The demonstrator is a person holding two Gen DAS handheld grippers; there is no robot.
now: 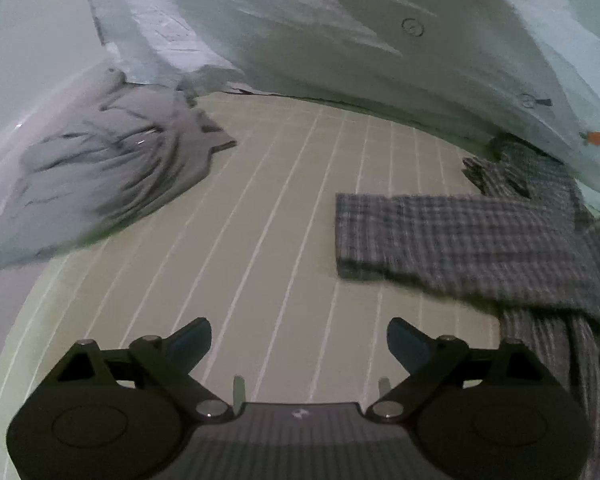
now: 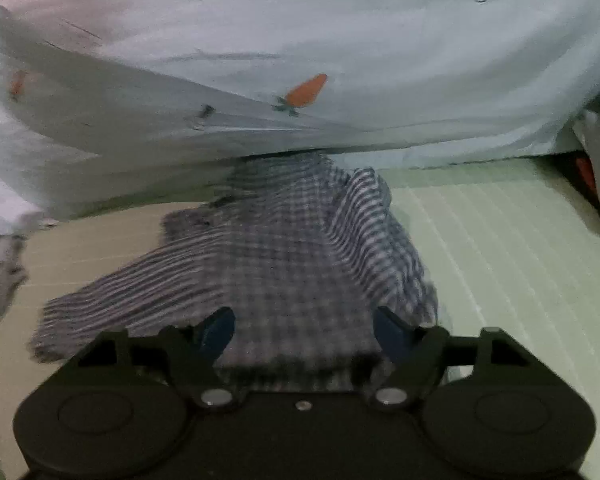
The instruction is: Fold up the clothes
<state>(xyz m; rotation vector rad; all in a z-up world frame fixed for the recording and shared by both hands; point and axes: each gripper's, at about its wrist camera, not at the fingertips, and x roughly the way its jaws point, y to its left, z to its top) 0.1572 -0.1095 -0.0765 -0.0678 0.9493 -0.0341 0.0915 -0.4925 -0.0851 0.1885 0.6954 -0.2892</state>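
Right wrist: spread claw [image 2: 304,330] over checked garment [image 2: 284,248]

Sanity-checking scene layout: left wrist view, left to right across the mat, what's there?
Crumpled grey garment → bare stretch of striped mat → checked shirt. Left gripper sits open, low in the centre.

Both the left gripper [image 1: 299,338] and right gripper [image 2: 304,326] look black, with blue finger pads [image 1: 190,342], apparently rubbery, and silver pivot screws [image 2: 215,396].
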